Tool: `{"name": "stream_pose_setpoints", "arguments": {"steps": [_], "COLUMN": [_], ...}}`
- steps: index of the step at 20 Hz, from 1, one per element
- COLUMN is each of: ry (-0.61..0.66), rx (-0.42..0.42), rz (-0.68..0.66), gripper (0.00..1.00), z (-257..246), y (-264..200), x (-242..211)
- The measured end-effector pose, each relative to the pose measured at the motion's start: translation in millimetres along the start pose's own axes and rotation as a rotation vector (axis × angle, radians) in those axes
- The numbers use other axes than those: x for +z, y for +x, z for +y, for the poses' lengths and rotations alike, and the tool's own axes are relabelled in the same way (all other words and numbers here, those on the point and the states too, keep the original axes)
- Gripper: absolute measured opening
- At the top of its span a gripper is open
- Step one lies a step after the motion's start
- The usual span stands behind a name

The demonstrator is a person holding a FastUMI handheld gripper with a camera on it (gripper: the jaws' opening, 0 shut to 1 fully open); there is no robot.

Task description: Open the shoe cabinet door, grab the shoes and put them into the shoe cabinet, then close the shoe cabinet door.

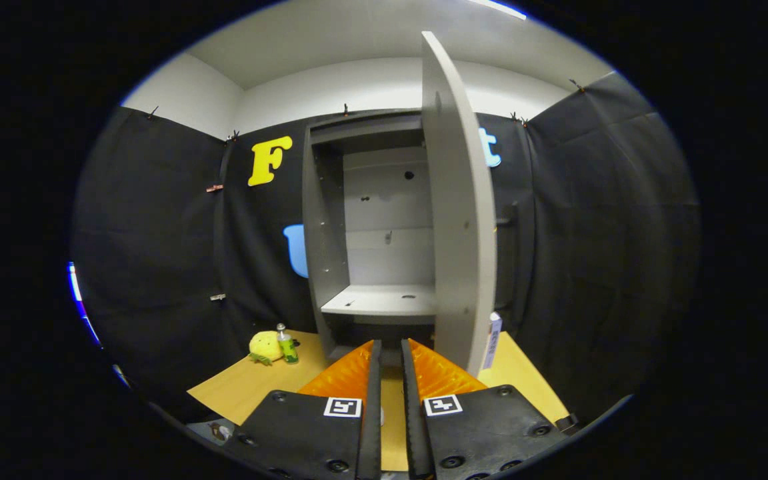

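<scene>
With fingers (391,353) nearly together, holding nothing, door (459,213) stands open; rigid, likely light panel, best pushed at its free edge

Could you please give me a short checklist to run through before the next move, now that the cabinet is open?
1. Cabinet door swung open: ok.
2. Shelf inside the shoe cabinet free for shoes: ok.
3. Tongs free of any load, fingers nearly together with nothing between them: ok.
4. Shoes located: cannot tell.
5. Yellow plush toy and green bottle left of the cabinet, clear of the opening: ok.
</scene>
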State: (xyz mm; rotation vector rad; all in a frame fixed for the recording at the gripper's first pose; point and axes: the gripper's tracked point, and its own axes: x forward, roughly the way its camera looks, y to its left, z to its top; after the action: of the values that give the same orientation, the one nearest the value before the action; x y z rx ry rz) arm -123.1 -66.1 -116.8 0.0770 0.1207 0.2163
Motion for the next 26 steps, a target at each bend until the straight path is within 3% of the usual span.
{"name": "stream_pose_setpoints", "arguments": {"steps": [7,16,21,26], "ry": [0.084,0.147,0.172,0.159], "rx": [-0.084,-0.227,-0.273,-0.278], "rz": [0.158,0.374,0.499,0.516], "gripper": [0.20,0.20,0.20,0.20], "z": [56.1,75.1,65.2,69.0], "y": [59.4,112.6,126.5,141.7], "x": [-147.2,-331.0,-398.5,-411.0]}}
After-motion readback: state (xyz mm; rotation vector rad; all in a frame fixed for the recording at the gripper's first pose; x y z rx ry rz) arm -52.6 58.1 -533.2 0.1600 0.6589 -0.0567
